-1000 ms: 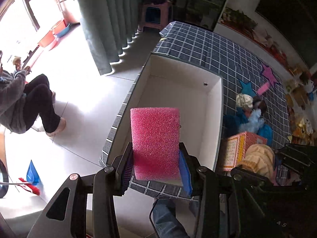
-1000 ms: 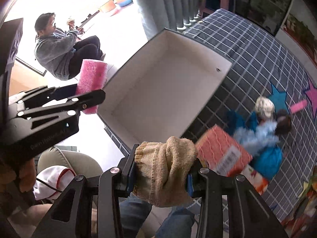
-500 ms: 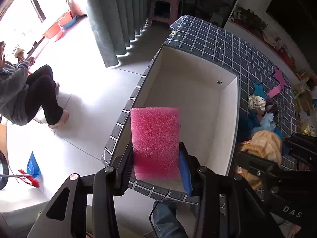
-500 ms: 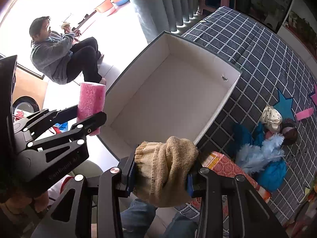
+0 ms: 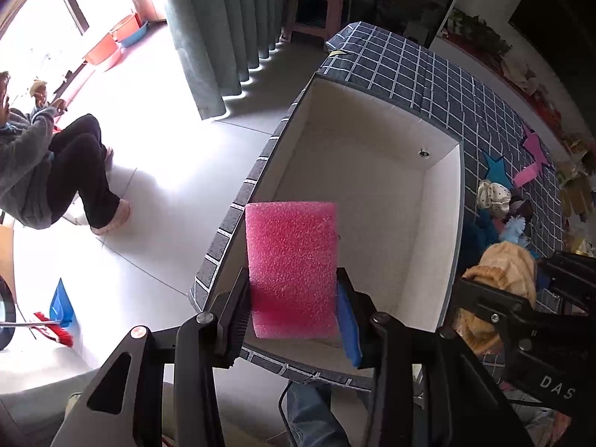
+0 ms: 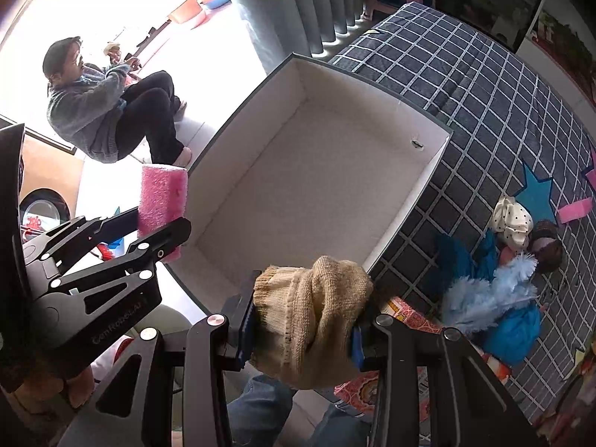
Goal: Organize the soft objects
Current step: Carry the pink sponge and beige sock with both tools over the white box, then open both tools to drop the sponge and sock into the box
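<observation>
My left gripper (image 5: 292, 320) is shut on a pink foam sponge (image 5: 292, 268) and holds it upright over the near left corner of an open white-lined box (image 5: 372, 201). The sponge also shows in the right wrist view (image 6: 162, 201). My right gripper (image 6: 301, 329) is shut on a beige knitted cloth (image 6: 313, 316) above the box's near right corner (image 6: 368, 260); the cloth also shows in the left wrist view (image 5: 499, 272). The box (image 6: 316, 186) is empty inside.
The box sits on a dark checked bed cover (image 6: 484, 85). To its right lie a blue fluffy toy (image 6: 484, 298), a spotted cloth (image 6: 512, 219), a red patterned carton (image 6: 395, 383) and a pink block (image 6: 575, 210). A person (image 5: 48, 171) sits on the tiled floor at left. Curtains (image 5: 223, 26) hang behind.
Both grippers have moved toward and over the box, which now looks larger and more central. The sponge and the knitted cloth stay gripped.
</observation>
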